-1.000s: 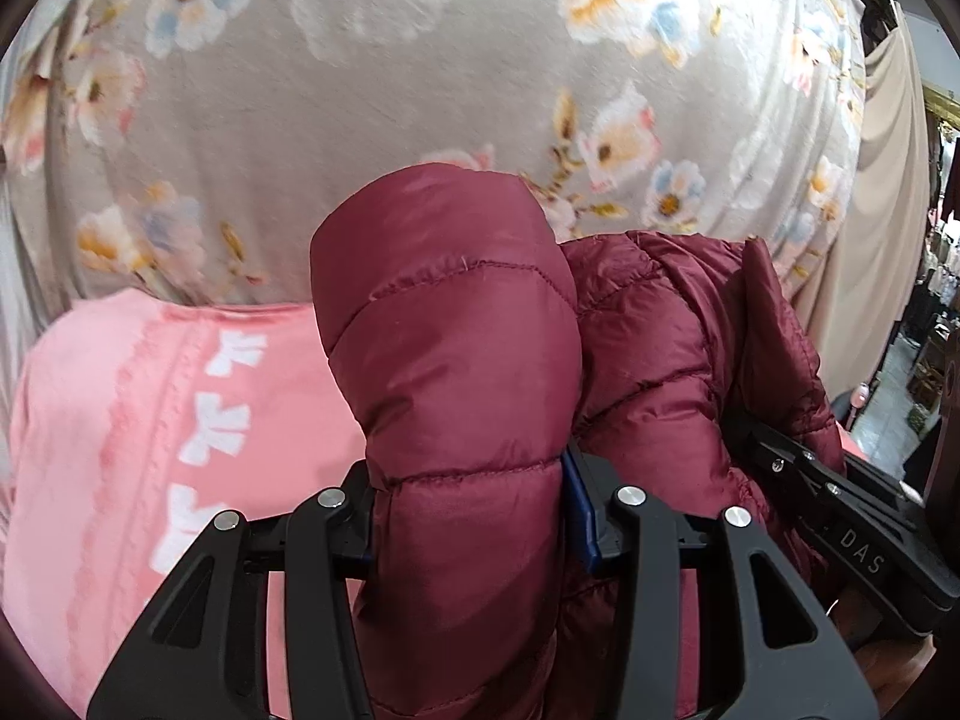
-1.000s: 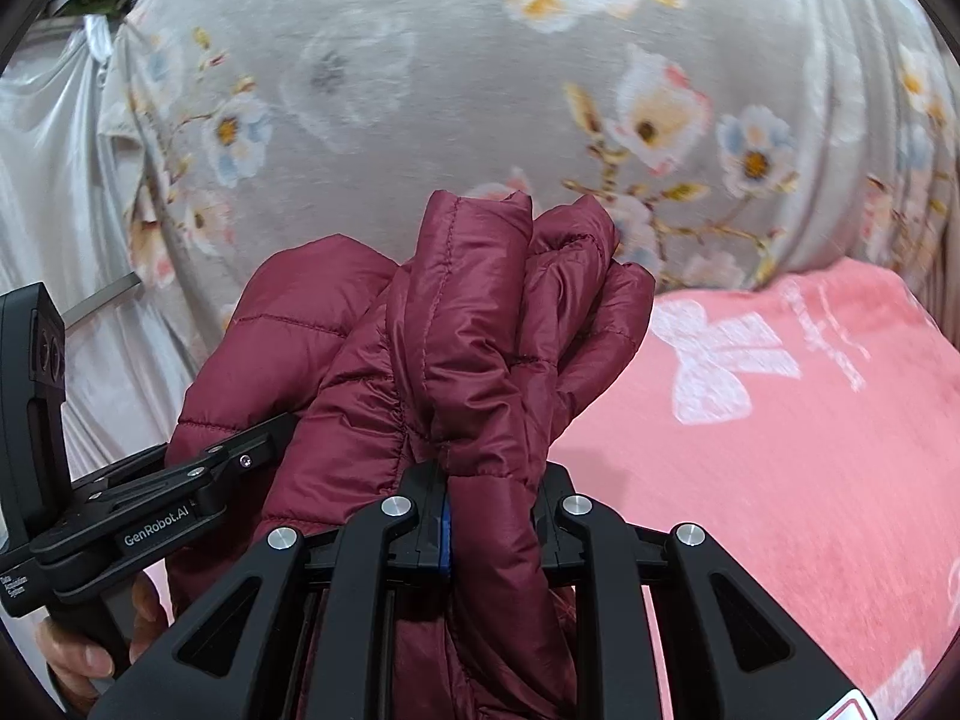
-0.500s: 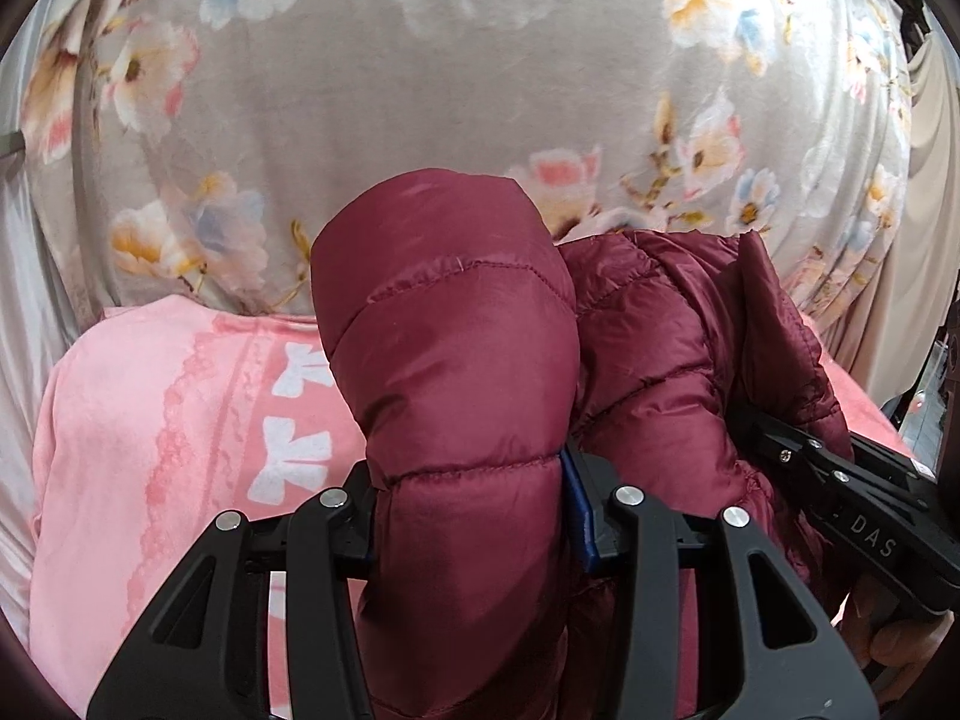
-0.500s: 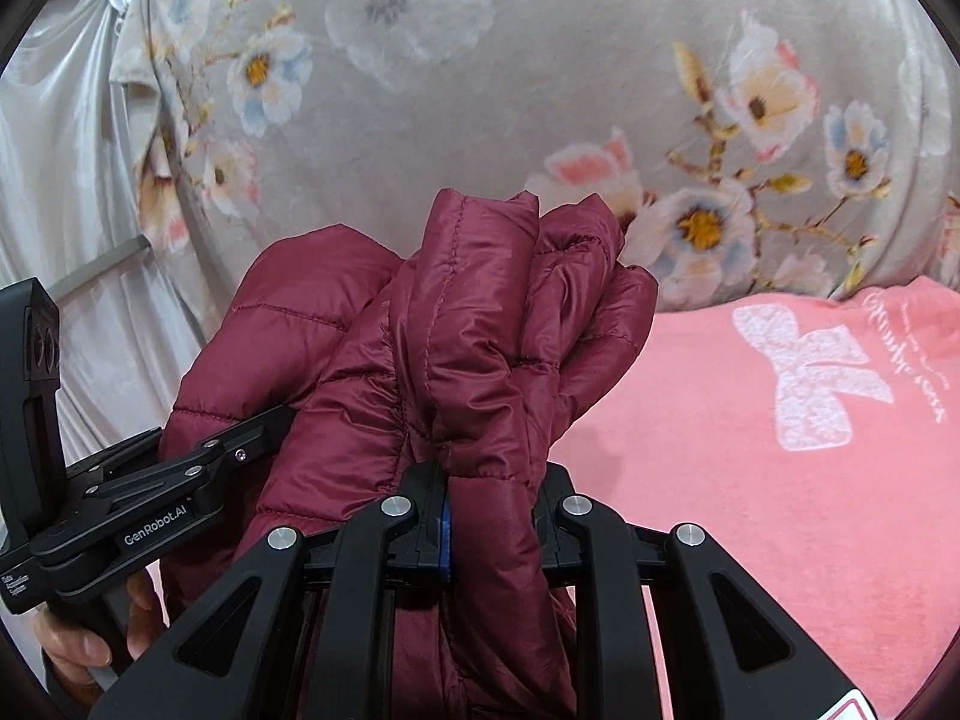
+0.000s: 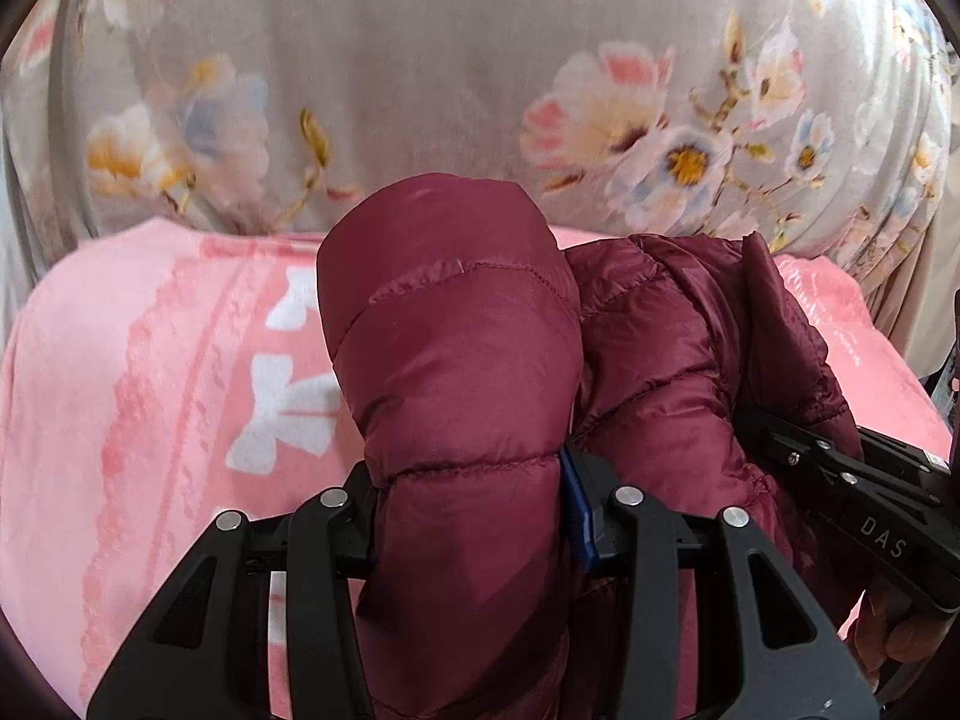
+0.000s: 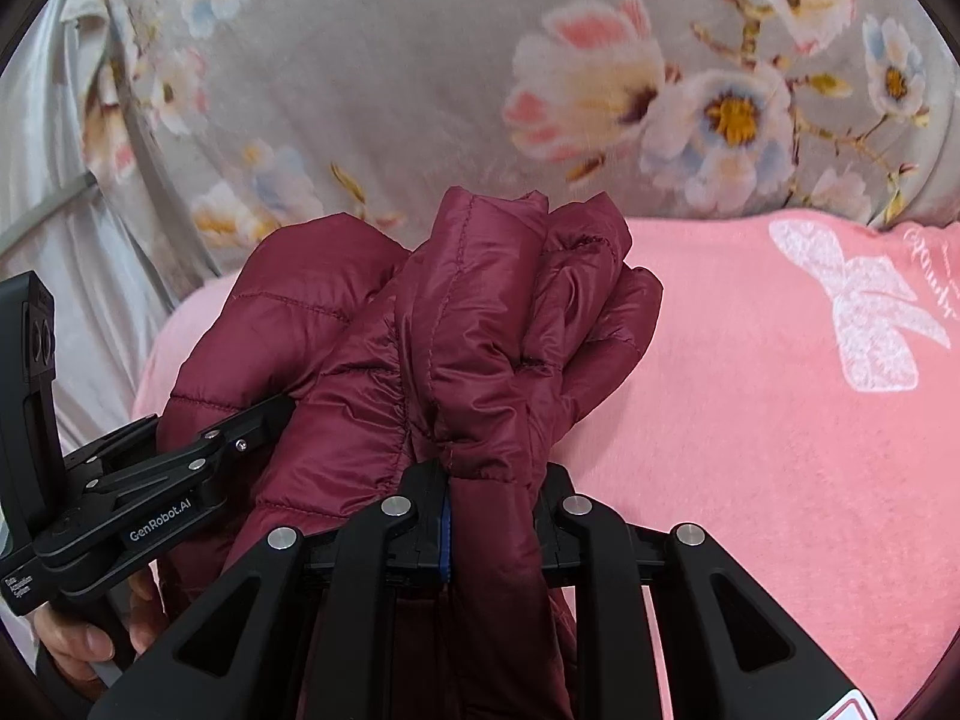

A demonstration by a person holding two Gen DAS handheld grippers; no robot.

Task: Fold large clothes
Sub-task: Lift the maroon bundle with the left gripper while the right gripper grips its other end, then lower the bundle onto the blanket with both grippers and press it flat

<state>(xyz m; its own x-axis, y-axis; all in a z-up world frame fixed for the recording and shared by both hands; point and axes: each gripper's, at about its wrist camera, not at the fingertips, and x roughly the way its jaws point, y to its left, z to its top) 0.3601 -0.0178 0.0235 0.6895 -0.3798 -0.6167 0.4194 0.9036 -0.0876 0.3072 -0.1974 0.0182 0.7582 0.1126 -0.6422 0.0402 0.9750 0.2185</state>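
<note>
**A:** What worried you most at that moment?

**B:** Slippage. The left hand-held gripper (image 5: 474,516) was clenched on a thick quilted roll of the maroon puffer jacket (image 5: 456,360), and the right hand-held gripper (image 6: 492,516) was pinched on a narrower bunched fold of it. That shell looked slick and shiny, and the filling looked springy, so I judged a bite on puffed padding could creep loose if either side tugged.

**A:** Anything else?

**B:** The two grips were close together, almost side by side; from the right wrist view the left unit sat just beside the bundle. With the fabric gathered like that, I thought the jacket could land in a heap on the pink blanket (image 6: 780,450) rather than flat, and any fold made from there would be crooked. One side releasing early would have let the garment swing and twist.

**A:** And where was the jacket itself?

**B:** Held up between both grippers, above the pink blanket with white bow prints, in front of a grey floral sheet (image 5: 450,60). How much hung below I couldn't tell; the lower part was hidden behind the fingers.

**A:** How did it look?

**B:** Deep maroon, stitched in horizontal channels, glossy, bulging above the left jaws, crumpled into several ridges above the right.
</note>
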